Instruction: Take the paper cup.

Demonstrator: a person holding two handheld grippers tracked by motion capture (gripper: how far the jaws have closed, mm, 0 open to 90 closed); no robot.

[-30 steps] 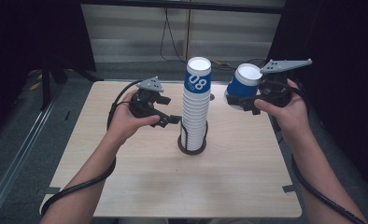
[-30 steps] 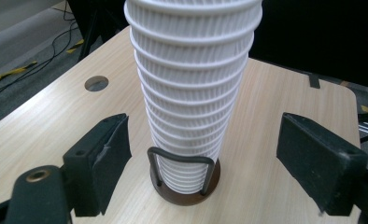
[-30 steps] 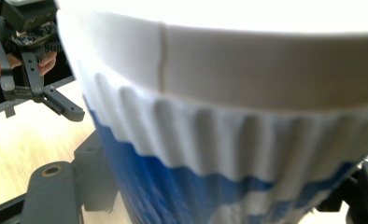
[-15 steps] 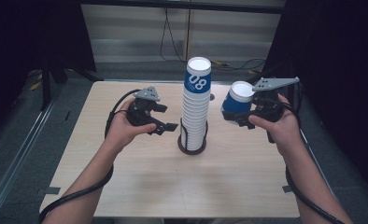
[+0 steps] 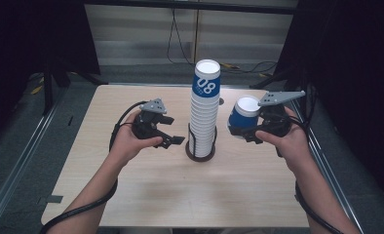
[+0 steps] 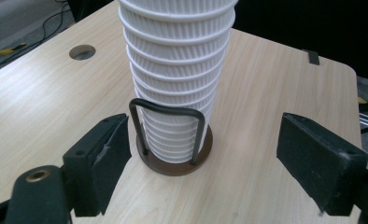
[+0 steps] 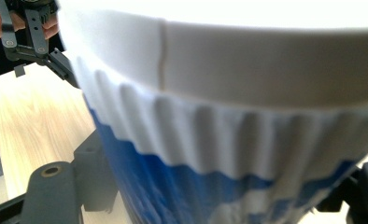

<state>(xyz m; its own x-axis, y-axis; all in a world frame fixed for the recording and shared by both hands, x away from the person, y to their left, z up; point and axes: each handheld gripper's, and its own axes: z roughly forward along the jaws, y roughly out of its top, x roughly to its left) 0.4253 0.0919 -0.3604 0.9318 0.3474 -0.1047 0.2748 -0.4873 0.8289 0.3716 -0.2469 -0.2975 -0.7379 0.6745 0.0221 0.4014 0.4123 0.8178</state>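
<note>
- Right claw (image 5: 242, 127) clamped around a single blue-and-white cup (image 5: 243, 116), held upright above the tabletop (image 5: 131, 195), just right of the cup stack (image 5: 203, 112).
- Left claw (image 5: 173, 141) spread wide, holding nothing, aimed at the stack's foot; wire holder (image 6: 173, 135) and its brown base straight ahead between the jaws.
- Stack's long axis vertical, standing mid-tabletop between both hands; left claw nearer its base.
- Legible on the top cup: "08", white on blue.
- Likely next: bracing the stack's foot, or setting the single cup down.
</note>
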